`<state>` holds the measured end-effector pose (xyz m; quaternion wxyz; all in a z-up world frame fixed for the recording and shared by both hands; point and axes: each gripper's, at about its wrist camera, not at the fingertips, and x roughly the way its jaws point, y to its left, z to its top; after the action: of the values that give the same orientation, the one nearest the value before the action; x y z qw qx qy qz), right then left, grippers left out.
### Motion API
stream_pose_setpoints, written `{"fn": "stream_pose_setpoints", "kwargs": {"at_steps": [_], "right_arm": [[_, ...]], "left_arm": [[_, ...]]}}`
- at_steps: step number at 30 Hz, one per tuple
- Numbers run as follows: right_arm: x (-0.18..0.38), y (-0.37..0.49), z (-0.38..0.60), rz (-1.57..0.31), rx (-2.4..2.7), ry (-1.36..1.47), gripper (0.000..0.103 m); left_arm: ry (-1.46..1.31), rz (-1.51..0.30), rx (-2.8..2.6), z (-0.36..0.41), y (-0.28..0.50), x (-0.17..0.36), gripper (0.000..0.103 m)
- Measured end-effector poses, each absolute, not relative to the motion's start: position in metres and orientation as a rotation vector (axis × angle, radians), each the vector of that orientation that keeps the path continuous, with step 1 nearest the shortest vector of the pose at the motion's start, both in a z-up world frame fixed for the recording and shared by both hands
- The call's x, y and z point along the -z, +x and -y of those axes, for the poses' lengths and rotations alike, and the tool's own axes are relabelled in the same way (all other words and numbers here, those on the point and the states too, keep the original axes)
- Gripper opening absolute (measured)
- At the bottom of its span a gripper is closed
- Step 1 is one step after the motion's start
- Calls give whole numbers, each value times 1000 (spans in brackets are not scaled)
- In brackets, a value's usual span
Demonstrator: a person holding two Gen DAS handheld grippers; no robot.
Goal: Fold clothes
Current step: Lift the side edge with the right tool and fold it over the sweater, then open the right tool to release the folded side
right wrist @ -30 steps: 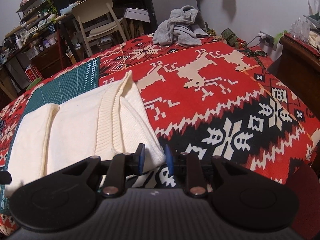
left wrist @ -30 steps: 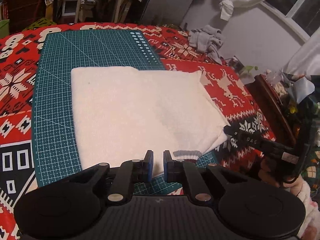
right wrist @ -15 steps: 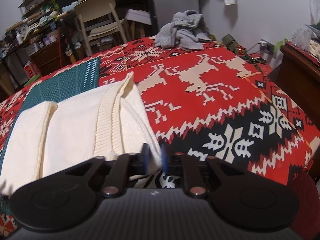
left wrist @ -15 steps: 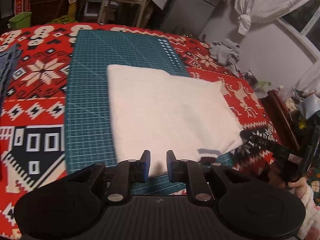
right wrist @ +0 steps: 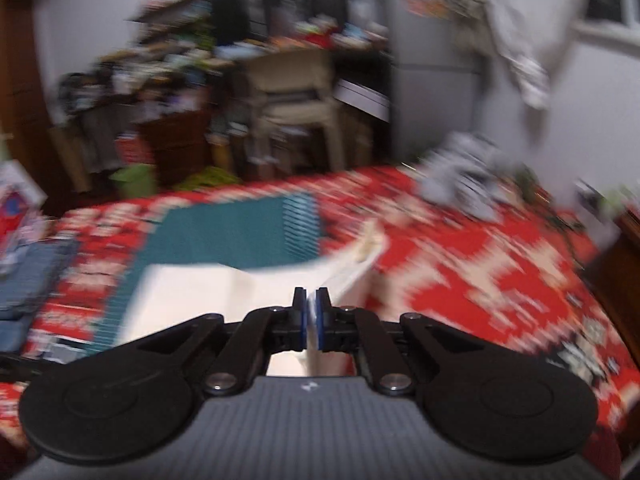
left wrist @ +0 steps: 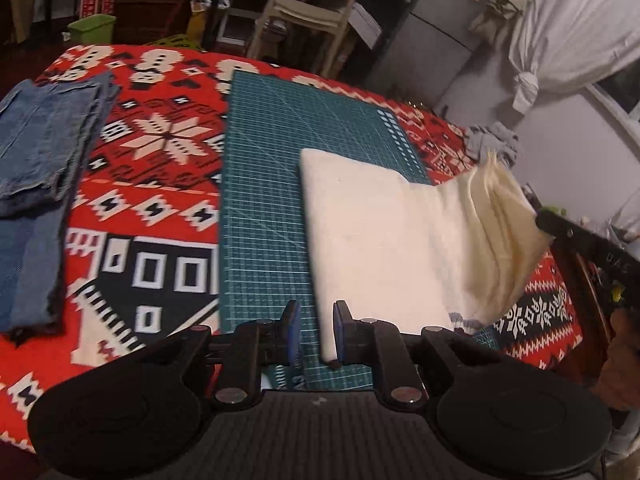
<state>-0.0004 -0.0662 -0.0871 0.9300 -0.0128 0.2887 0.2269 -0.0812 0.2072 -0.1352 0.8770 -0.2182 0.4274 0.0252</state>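
Folded jeans [left wrist: 36, 184] lie at the left edge of the red patterned blanket [left wrist: 160, 184], well apart from the cream sweater [left wrist: 384, 248] on the green cutting mat [left wrist: 264, 184], and a grey garment [left wrist: 492, 142] sits at the far right. Only the left wrist view shows the sweater's right side lifted off the blanket; the right view is blurred. The right gripper [right wrist: 311, 320] pinches that cream edge, while the left gripper [left wrist: 314, 330] stands slightly spread over the sweater's near left corner, gripping nothing.

No text, label or number is sharp enough to read.
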Motion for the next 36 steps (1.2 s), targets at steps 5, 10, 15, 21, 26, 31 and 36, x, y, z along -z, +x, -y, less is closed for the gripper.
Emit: {"fn": "stream_pose_setpoints", "kwargs": {"at_steps": [5,10,15,21,26,31,36], "right_arm": [[90,-29,-10,-592,-668,-112,4],[125,-49,-71,-684,-792,-201,4],[155,-51,-85,-761,-775,-253,5],[146,-48,-72,-801,-802,-156,13],[123,-51,-54,-745,-789,-142,29],[111,-49,-33,-691,-697,-213,54],[108,-49,-9,-648,-637,-297,80]], "left_arm": [[-470,-888,-80,-225,-101,138,15],[-483,-890,-92,-236,-117,142,15],[-515,-912,-74,-237,-116,149,15],[-508,-949,-60,-231,-108,148,23],[-474,-941,-57,-223,-103,139,39],[-322,-983,-147,-201,-87,135,38],[-295,-1031,-121,-190,-70,142,53]]}}
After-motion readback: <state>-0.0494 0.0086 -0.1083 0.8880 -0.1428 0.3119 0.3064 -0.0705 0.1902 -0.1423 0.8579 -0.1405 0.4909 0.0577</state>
